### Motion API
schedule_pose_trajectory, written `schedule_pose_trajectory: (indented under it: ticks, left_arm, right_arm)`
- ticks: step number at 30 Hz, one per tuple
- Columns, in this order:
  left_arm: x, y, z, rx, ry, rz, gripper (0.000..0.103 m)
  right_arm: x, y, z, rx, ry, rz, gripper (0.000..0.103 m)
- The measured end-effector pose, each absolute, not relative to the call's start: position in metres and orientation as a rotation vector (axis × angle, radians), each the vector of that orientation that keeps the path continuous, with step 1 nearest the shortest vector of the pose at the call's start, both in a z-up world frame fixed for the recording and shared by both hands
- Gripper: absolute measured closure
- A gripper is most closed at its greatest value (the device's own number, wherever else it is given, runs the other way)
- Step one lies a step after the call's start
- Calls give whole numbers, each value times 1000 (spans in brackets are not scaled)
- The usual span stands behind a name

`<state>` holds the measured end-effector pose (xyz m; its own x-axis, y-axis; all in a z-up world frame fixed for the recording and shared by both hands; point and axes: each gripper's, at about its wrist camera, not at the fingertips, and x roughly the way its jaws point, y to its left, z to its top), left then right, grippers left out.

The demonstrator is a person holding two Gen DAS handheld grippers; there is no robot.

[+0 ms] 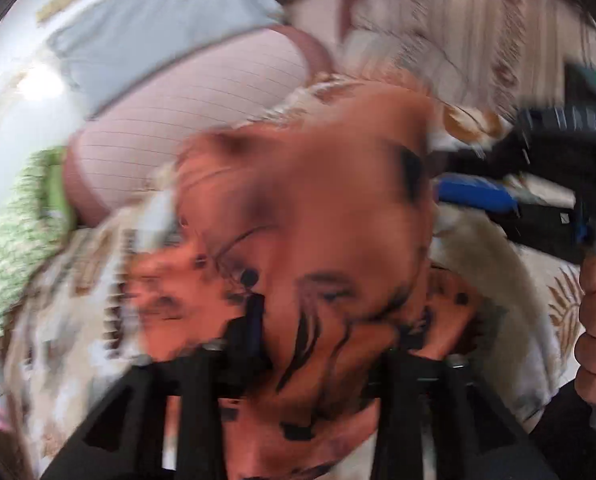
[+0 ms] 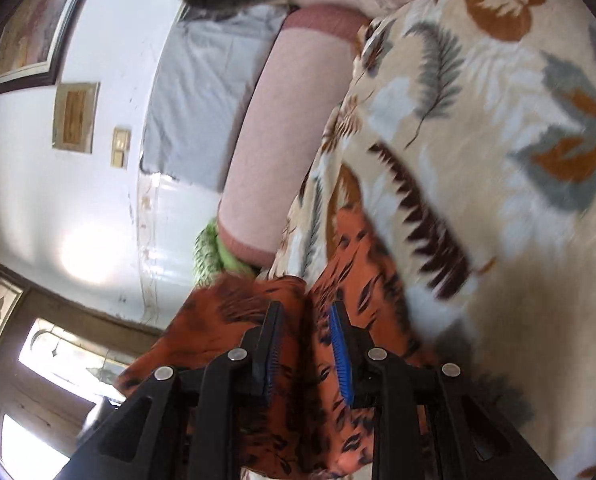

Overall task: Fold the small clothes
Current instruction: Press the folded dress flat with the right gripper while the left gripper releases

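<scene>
Orange cloth [image 2: 318, 360] is pinched in the right hand-held gripper [image 2: 308, 356] and bunched in the left hand-held gripper [image 1: 322, 340], apparently clamped though blurred, lifted above the leaf-print blanket [image 2: 498, 120]; both corners should be kept taut and level before being laid flat.

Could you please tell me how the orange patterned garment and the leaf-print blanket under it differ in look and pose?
The orange garment is bright orange with small dark dashes; the leaf-print blanket is cream with large brown and grey leaves. The garment is bunched and runs between the fingers of the right gripper, with the left gripper also at it; the blanket lies spread over the bed. The garment covers far less area than the blanket. Both are soft printed fabrics.
</scene>
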<state>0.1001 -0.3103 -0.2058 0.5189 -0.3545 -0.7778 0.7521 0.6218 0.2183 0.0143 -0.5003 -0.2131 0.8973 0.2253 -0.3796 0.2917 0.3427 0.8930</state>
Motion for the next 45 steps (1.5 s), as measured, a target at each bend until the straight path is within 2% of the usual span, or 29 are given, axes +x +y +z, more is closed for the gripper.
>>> schedule_pose_trajectory:
  ticks: [3,8,10,16,19,22,25,27,32,33,37,41,45]
  left_arm:
    - [93,-314,-219,569,804,-752,60]
    - [88,-258,-190,378,758,-794,28]
    - [87,-222,-174,280,714,-785,23]
    - [109,-165,-178,210,754,-589,22]
    - [117,-159,-191,230,802,-511,22]
    - [118,-165,-216,338,864,-436,22]
    - [120,-167,-245,356,953,-442,20]
    - [116,-158,-250,307,935,-450,17]
    - [118,-149,-244,261,944,-497,16]
    - [121,-146,-238,252,936,-500,16]
    - [147,-147,-214,199,855,-480,16]
    - [188,-160,-210,202,837,-407,16]
    - [229,-168,-223,188,859,-366,16]
  right_arm:
    - [7,-519,-210,1211,466,-80,76]
    - [0,-535,-205,1216,439,-81,76]
    - [-1,-533,-203,1204,448,-74,76]
    - [5,-496,-166,1010,372,62,76]
    - [19,-473,-165,985,413,161,76]
    - [36,-459,-185,1020,528,168,76]
    - [51,-453,-223,1027,778,48,78]
    - [52,-453,-255,1082,907,5,85]
    - [44,-452,-253,1070,896,18,85]
    - [44,-451,-248,1054,893,14,82]
    - [51,-446,-204,945,793,25,80]
    - [91,-440,-171,880,730,62,80]
    - [148,-441,-178,886,770,12,80]
